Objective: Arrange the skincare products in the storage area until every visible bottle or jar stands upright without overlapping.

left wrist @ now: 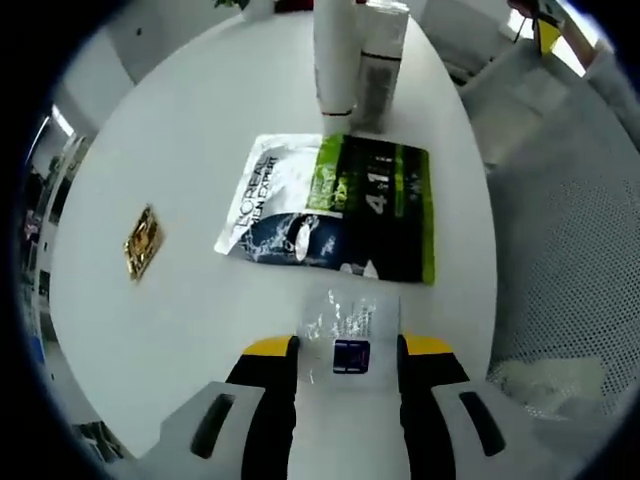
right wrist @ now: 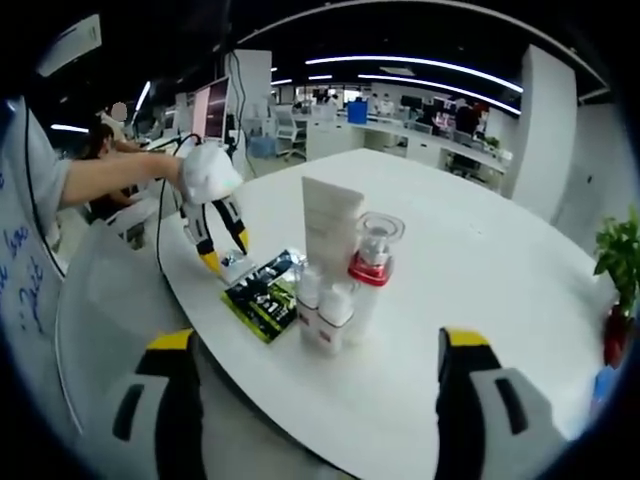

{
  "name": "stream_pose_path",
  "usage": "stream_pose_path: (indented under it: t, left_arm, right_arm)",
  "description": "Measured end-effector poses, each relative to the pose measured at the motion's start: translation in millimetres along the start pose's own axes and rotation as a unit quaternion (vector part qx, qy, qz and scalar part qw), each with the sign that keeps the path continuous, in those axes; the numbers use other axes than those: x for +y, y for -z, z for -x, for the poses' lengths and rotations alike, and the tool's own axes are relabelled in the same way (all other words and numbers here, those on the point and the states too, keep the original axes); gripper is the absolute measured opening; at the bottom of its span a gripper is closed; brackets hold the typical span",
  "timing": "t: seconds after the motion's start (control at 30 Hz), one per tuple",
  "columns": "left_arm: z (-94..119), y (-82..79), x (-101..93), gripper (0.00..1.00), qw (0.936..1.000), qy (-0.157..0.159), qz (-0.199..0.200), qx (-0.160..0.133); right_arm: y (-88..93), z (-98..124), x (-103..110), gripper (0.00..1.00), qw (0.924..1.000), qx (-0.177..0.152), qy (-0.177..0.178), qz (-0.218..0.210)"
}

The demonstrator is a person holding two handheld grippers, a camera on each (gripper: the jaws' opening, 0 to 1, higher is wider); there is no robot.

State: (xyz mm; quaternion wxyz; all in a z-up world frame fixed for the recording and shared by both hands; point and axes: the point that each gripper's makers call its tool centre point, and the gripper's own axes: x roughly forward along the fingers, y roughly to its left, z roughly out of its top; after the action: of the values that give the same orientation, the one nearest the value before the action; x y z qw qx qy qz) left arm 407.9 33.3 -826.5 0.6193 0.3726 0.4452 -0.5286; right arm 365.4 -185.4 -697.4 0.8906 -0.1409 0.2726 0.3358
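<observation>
White table (left wrist: 180, 140): round top, takes up most of your left gripper view; in the right gripper view it runs across the middle.

Left gripper (left wrist: 349, 346): your yellow-tipped jaws come up from the bottom of the frame with a small clear sachet (left wrist: 345, 335) with a purple patch between them. Tips sit right at its edges, but honestly can't tell if they're pinching it or just framing it. In the right gripper view this gripper hangs at centre left, tips down over the table edge.

Right gripper (right wrist: 320, 350): jaws spread wide at the bottom corners of the frame, nothing between them, well short of the products.

Flat pouch (left wrist: 335, 205): black, white and green, lying flat mid-frame just above the sachet.

Gold packet (left wrist: 142, 241): lying flat at left, well apart from the pouch.

Bottles (right wrist: 325, 300): small white ones upright in the centre of the right gripper view, bunched with a tall white tube (right wrist: 330, 225) and a clear red-collared bottle (right wrist: 372, 260).
</observation>
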Motion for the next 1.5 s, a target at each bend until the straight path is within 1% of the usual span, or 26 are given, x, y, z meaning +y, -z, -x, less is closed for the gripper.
stream_pose_path:
  t: [0.2, 0.33, 0.5, 0.83, 1.1, 1.37, 1.5]
  left_arm:
    - [-1, -2.3, -6.1, 0.37, 0.9999, 0.006, -0.009, -0.001]
    - [-5, 0.8, -11.0, 0.37, 0.9997, 0.009, -0.020, 0.011]
    - [-5, -1.0, -11.1, 0.37, 0.9998, 0.007, -0.019, 0.009]
    - [-6, -3.4, -11.0, 0.37, 0.9993, 0.003, -0.034, 0.014]
    - [-6, -3.8, -7.1, 0.42, 0.9992, -0.007, -0.039, 0.013]
    - [-5, -2.3, -7.7, 0.42, 0.9990, -0.010, -0.040, 0.017]
    - [-3, -0.8, -11.1, 0.43, 0.9989, -0.006, -0.042, 0.018]
  right_arm:
    - [0.4, 1, 3, 1.00, 1.0000, 0.000, -0.002, 0.004]
    - [1.0, 2, 4, 0.99, 1.0000, 0.001, -0.002, 0.005]
    - [1.8, 4, 4, 0.99, 1.0000, 0.001, 0.000, 0.005]
    - [3.5, 4, 7, 0.99, 1.0000, 0.004, -0.002, 0.004]
    - [3.4, 2, 8, 0.99, 1.0000, 0.006, -0.004, 0.006]
    - [3.3, 2, 7, 0.99, 0.9999, 0.006, -0.005, 0.007]
    - [2.8, 2, 7, 0.99, 0.9999, 0.005, -0.006, 0.009]
